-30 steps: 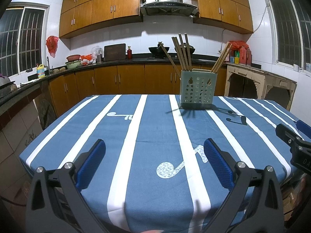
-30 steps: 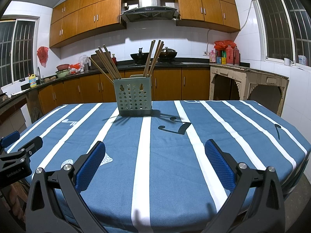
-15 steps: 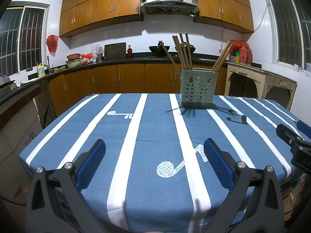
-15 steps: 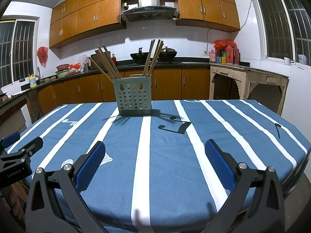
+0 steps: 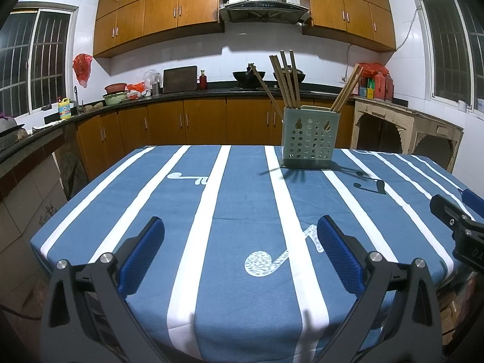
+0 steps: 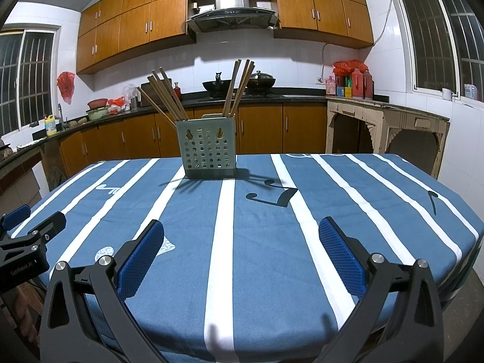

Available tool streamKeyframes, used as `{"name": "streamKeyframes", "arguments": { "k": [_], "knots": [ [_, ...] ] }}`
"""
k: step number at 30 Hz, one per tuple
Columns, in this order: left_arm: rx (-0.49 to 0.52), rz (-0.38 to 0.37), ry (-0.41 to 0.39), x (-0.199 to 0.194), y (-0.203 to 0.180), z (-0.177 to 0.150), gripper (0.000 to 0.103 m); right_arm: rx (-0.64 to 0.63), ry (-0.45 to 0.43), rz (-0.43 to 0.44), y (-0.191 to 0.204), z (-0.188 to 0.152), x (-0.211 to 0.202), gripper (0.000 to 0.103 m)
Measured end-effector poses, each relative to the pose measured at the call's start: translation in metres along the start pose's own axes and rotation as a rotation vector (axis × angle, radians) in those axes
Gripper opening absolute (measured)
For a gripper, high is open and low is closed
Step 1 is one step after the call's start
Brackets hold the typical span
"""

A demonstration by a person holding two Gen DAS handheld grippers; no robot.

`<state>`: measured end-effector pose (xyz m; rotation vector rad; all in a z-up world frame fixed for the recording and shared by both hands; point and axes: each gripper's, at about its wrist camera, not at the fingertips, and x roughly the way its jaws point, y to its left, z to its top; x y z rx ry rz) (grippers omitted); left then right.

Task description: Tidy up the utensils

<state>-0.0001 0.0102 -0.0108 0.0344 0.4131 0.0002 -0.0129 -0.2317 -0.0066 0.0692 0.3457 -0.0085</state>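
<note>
A pale green perforated utensil holder (image 5: 309,136) stands upright on the far part of the blue striped tablecloth (image 5: 242,199). Several wooden chopsticks (image 5: 287,78) stick out of it in two bunches. It also shows in the right wrist view (image 6: 208,148) with the chopsticks (image 6: 169,98) fanned out. My left gripper (image 5: 240,239) is open and empty above the table's near edge. My right gripper (image 6: 241,240) is open and empty, also near the front edge. Each gripper shows at the side of the other's view.
The table's near edge runs just under both grippers. Brown kitchen cabinets and a dark counter (image 5: 187,90) with pots and bottles stand behind the table. A worn beige side table (image 6: 387,121) stands at the right.
Both views have shifted only slightly; the holder sits a touch lower in the left wrist view. Both grippers stay open and empty.
</note>
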Motion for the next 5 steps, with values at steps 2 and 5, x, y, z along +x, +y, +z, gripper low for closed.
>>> {"name": "streamKeyframes", "arguments": {
  "k": [2, 5],
  "knots": [
    [-0.001, -0.002, 0.002, 0.0004, 0.0000, -0.0002, 0.099, 0.000, 0.001, 0.000, -0.0003, 0.0009, 0.0007, 0.101],
    [-0.004, -0.003, 0.005, 0.0006, 0.0020, 0.0000, 0.099, 0.001, 0.001, 0.000, 0.0001, -0.0003, -0.0005, 0.101]
  ]
}}
